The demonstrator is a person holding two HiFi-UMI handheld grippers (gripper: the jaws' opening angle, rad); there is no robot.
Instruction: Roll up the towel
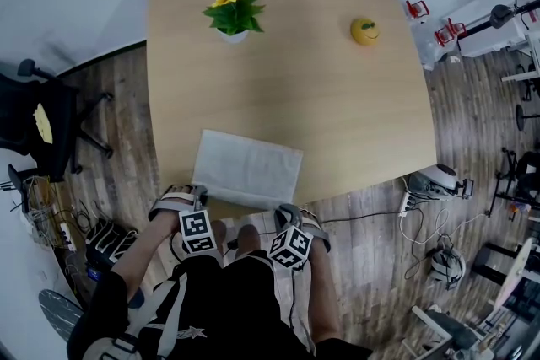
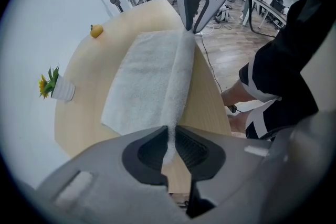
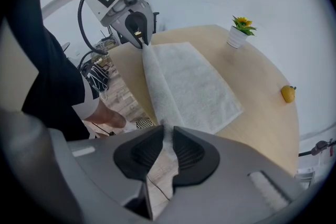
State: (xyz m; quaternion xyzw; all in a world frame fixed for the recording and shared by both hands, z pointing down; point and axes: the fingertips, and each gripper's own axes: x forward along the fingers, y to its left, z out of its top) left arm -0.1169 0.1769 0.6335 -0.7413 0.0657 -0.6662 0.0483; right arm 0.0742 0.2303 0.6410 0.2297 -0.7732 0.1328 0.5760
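A white towel (image 1: 246,169) lies flat near the front edge of the wooden table (image 1: 337,114). Its near edge is pinched up into a raised ridge (image 2: 178,76) strung between both grippers. My left gripper (image 1: 196,198) is shut on the towel's near left corner, and the cloth shows squeezed between its pads (image 2: 170,136). At the near right corner my right gripper (image 1: 285,215) is shut on the same edge (image 3: 168,134). Each gripper view shows the other gripper at the ridge's far end: the right one (image 2: 193,26) and the left one (image 3: 139,39). Both point steeply down at the table's front edge.
A potted plant with yellow flowers (image 1: 234,14) stands at the table's far side, and a yellow smiling toy (image 1: 364,30) sits far right. A black office chair (image 1: 46,126) is to the left. Cables and gear (image 1: 434,185) lie on the wood floor.
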